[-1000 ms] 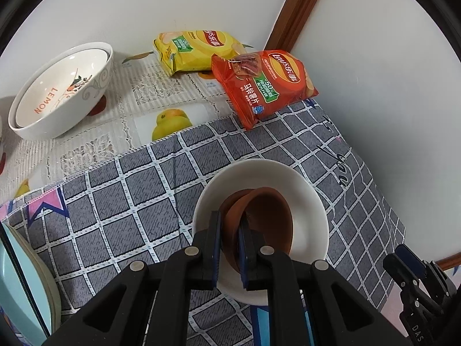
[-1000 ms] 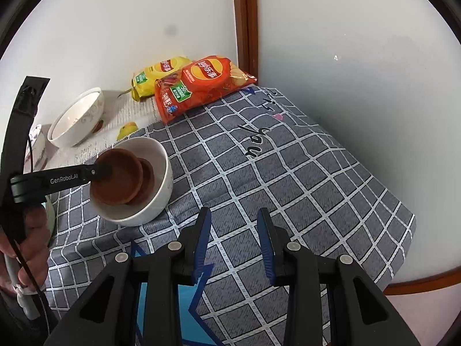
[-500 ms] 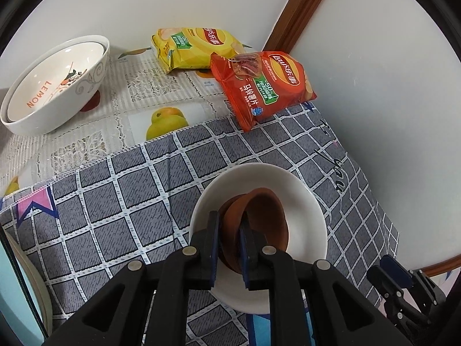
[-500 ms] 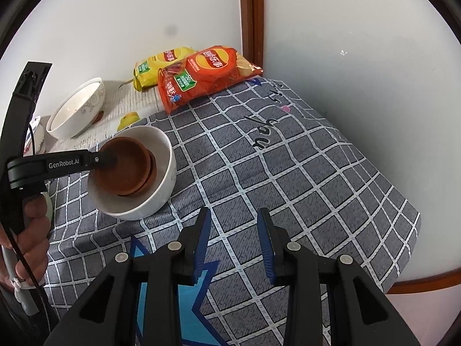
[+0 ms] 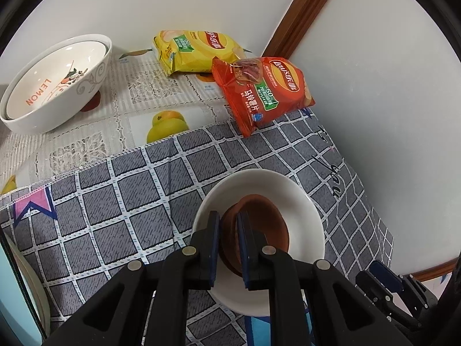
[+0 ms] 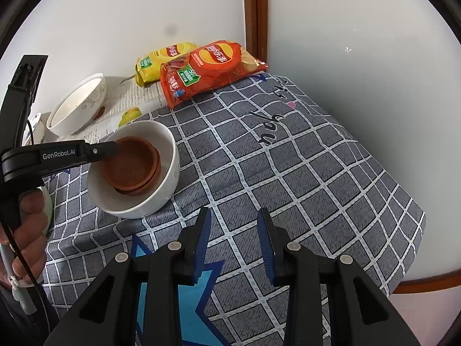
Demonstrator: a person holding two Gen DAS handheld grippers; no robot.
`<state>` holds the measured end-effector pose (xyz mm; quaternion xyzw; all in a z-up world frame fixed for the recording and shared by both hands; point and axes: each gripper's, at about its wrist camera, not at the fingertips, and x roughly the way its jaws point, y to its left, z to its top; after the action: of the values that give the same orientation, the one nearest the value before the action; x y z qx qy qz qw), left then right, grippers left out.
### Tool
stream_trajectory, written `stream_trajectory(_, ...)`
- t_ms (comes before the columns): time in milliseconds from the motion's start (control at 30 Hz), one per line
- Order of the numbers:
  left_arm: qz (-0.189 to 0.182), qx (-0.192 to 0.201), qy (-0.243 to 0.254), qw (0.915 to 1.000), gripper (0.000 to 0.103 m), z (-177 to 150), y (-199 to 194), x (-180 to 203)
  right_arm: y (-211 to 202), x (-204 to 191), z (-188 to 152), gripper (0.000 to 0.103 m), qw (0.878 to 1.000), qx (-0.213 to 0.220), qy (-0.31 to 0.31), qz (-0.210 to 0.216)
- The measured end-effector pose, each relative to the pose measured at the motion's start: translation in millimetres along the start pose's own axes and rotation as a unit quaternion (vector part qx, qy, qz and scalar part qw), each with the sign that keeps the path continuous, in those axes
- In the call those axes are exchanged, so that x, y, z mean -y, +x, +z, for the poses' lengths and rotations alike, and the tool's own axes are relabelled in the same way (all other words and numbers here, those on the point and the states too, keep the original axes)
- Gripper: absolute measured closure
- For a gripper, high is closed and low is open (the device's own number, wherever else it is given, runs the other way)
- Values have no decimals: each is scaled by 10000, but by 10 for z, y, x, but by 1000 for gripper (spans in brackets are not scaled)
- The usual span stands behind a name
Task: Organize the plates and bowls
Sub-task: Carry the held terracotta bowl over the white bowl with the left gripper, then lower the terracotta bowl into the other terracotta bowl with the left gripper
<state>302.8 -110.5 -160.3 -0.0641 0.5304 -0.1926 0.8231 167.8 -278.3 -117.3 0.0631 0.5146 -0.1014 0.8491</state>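
- The top brown dish (image 5: 260, 225), higher a second ago, is now nested inside the white bowl (image 5: 299, 201)
- Its rim is pinched by the left gripper (image 5: 229, 223); the right gripper (image 6: 233, 225) is held open, empty
- Release seems next

On the checked cloth (image 6: 302, 173) a white bowl (image 6: 170, 178) holds two nested dishes (image 6: 129, 167); a patterned bowl (image 6: 77, 106) stands at its eleven o'clock, two snack bags (image 6: 210, 69) at one o'clock
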Motion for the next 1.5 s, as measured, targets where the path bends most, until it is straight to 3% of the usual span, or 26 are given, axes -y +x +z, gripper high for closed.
stream_trajectory(233, 339, 359, 239, 9985, 91, 9, -241, 35, 98, -52, 118, 70, 9994, 72, -40, 328)
stream_trajectory(300, 557, 298, 309, 9975, 91, 7, -240, 38, 156, -69, 196, 70, 9985, 65, 1, 547)
stream_trajectory(500, 622, 8, 277, 9977, 90, -16, -119, -26, 284, -173, 376, 70, 9947, 18, 86, 1025)
stream_trajectory(867, 803, -308, 287, 9959, 88, -61, 108, -84, 653, -312, 462, 80, 9944, -309, 97, 1004)
stream_trajectory(1133, 771, -332, 281, 9961, 85, -69, 210, -105, 826, -354, 508, 80, 9954, -424, 105, 848)
stream_trajectory(1300, 751, -305, 272, 9963, 85, -68, 233, -115, 893, -349, 518, 73, 9969, -410, 29, 676)
stream_trajectory(1500, 757, -304, 222, 9964, 85, -83, 272, -111, 913, -321, 515, 73, 9968, -330, 78, 723)
